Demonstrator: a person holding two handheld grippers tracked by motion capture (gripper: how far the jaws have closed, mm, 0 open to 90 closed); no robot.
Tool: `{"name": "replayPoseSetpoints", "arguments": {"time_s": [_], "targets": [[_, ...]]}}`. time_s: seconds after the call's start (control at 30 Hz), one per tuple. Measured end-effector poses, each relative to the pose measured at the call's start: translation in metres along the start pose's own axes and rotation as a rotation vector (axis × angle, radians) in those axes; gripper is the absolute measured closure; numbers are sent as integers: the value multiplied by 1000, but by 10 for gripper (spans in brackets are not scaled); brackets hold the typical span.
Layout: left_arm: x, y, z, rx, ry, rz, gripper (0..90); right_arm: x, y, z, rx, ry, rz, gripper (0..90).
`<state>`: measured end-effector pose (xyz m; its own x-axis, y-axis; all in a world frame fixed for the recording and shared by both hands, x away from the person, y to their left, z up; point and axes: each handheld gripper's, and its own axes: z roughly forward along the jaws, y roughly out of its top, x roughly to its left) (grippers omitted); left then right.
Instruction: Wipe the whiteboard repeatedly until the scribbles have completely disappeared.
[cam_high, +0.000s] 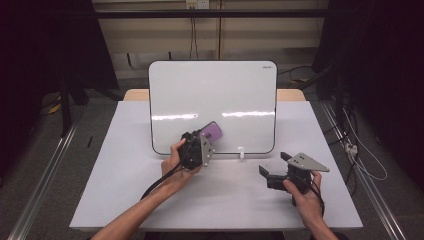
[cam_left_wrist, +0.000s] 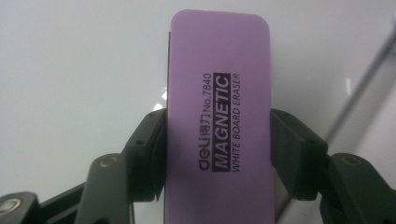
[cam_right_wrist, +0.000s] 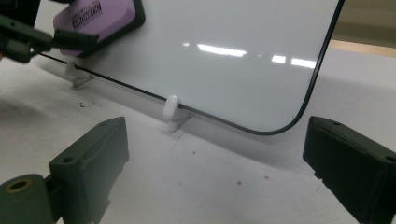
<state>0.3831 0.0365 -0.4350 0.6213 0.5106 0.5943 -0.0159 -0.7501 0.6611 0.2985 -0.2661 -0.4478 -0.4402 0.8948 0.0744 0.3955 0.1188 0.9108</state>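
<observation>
Nearest the person, the right gripper rests on the table with its jaws spread wide and nothing between them, so it steadies nothing. Beyond it, the left gripper clamps the purple eraser by its long edges and holds it at the lower left of the whiteboard. The board only leans on small white clips; I judge that a hard push could tip or slide it, or twist the eraser in the pads.
</observation>
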Motion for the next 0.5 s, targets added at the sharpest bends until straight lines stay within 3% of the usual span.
{"name": "replayPoseSetpoints", "arguments": {"time_s": [0.1,0.2,0.33,0.43,0.5], "targets": [[6,-2,1,-11,-19,-34,413,0,0,0,-2,-1,0,66],[20,-2,0,-15,5,-69,413,-1,0,-1,-1,-1,0,66],[51,1,1,-13,56,-151,413,-1,0,1,4,-1,2,66],[73,1,-1,-12,80,-239,413,0,0,1,3,2,-2,66],[81,-3,-4,-37,71,-307,413,1,0,1,1,2,-3,66]]}}
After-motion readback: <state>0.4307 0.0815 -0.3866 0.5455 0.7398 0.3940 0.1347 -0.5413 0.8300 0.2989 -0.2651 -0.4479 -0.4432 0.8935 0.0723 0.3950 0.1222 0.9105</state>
